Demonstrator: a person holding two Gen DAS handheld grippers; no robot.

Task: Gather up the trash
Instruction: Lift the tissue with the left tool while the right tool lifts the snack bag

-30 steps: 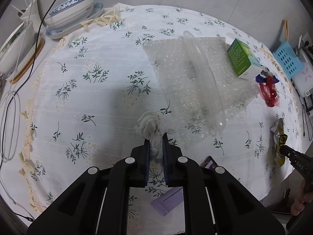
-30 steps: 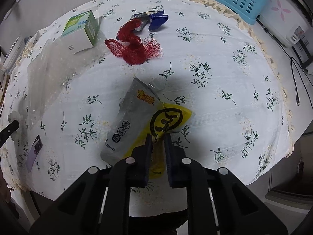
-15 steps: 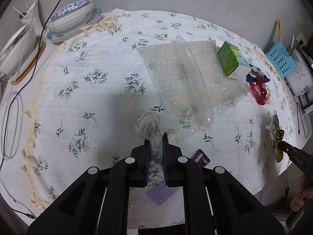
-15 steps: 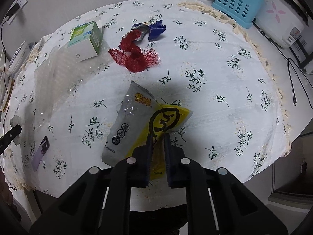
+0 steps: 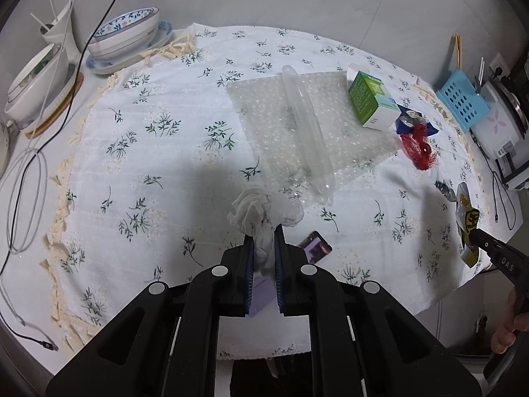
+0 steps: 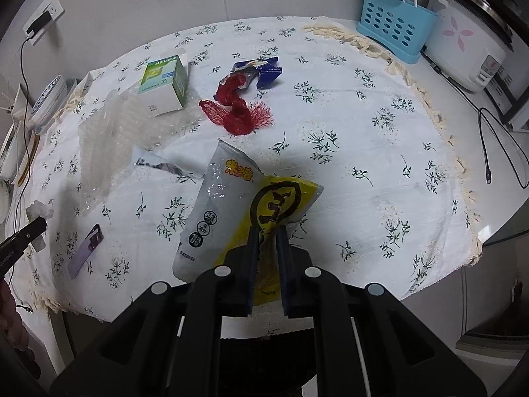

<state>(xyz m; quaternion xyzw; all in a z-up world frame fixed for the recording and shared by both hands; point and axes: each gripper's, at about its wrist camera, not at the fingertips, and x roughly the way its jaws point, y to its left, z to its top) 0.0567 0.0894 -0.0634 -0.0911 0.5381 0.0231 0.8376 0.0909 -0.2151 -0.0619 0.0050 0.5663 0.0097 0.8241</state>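
My left gripper [image 5: 264,231] is shut on a crumpled white tissue [image 5: 256,210] and holds it above the table's near edge. My right gripper [image 6: 267,230] is shut on a yellow and clear snack wrapper [image 6: 231,211], lifted off the floral tablecloth [image 6: 363,132]; the wrapper also shows in the left wrist view [image 5: 467,221]. On the cloth lie a bubble-wrap sheet [image 5: 310,132], a green and white box [image 5: 372,104], a red mesh net [image 6: 236,112], a blue wrapper [image 6: 264,71] and a purple wrapper [image 5: 315,246].
Stacked bowls [image 5: 122,38] and cables [image 5: 24,195] sit at the left of the table. A blue utensil basket [image 6: 395,24] and a white rice cooker [image 6: 472,46] stand at the right. A small clear torn scrap [image 6: 162,165] lies near the bubble wrap.
Both grippers have pulled back and up from the table with their loads, so more of the cloth and its front edge shows. The tissue and the snack wrapper stay clamped.
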